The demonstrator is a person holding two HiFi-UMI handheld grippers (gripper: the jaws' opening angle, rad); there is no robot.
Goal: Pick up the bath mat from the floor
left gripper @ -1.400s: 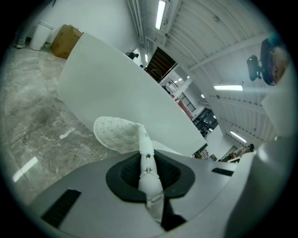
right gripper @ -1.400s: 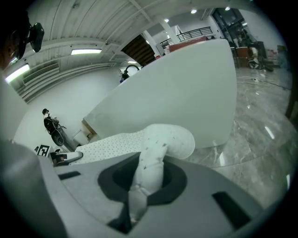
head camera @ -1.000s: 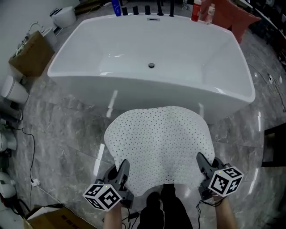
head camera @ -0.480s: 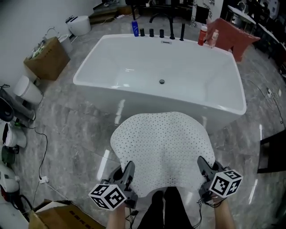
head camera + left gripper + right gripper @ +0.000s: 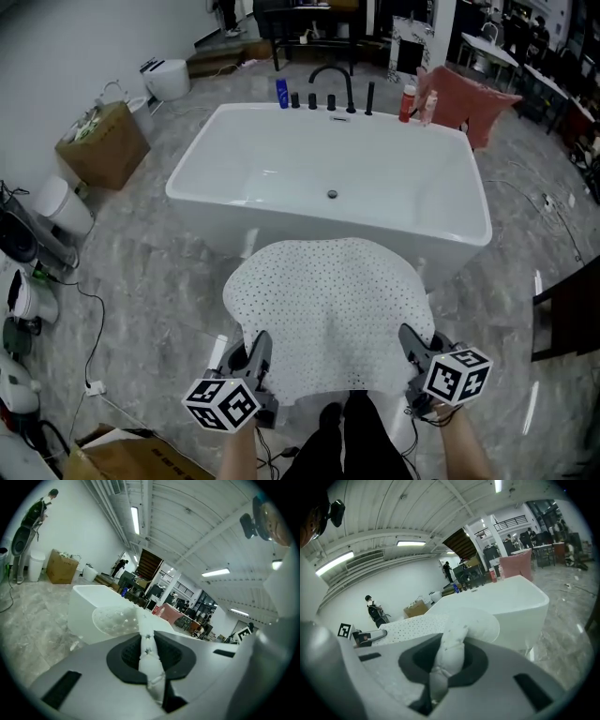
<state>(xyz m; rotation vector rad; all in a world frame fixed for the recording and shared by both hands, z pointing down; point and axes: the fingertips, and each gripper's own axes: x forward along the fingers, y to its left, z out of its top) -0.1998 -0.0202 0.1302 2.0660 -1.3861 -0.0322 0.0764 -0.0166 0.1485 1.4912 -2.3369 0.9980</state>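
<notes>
The bath mat (image 5: 328,309) is white with many small holes. It hangs off the floor between my two grippers, spread out in front of the bathtub (image 5: 328,178). My left gripper (image 5: 253,354) is shut on the mat's near left corner, and a pinched fold of mat (image 5: 149,660) runs between its jaws. My right gripper (image 5: 412,349) is shut on the near right corner, where a bunched fold of mat (image 5: 445,660) sits between its jaws. The mat's far edge sags toward the tub.
Taps (image 5: 330,89) and bottles (image 5: 408,103) line the tub's far rim. A cardboard box (image 5: 103,145) and white appliances (image 5: 61,206) stand at the left, with cables (image 5: 89,309) on the marble floor. A red chair (image 5: 464,103) sits at the far right. People stand in the distance (image 5: 374,611).
Both grippers have risen with the mat held between them, and the mat hangs higher off the floor. The head view has lifted, and the tub looks farther away.
</notes>
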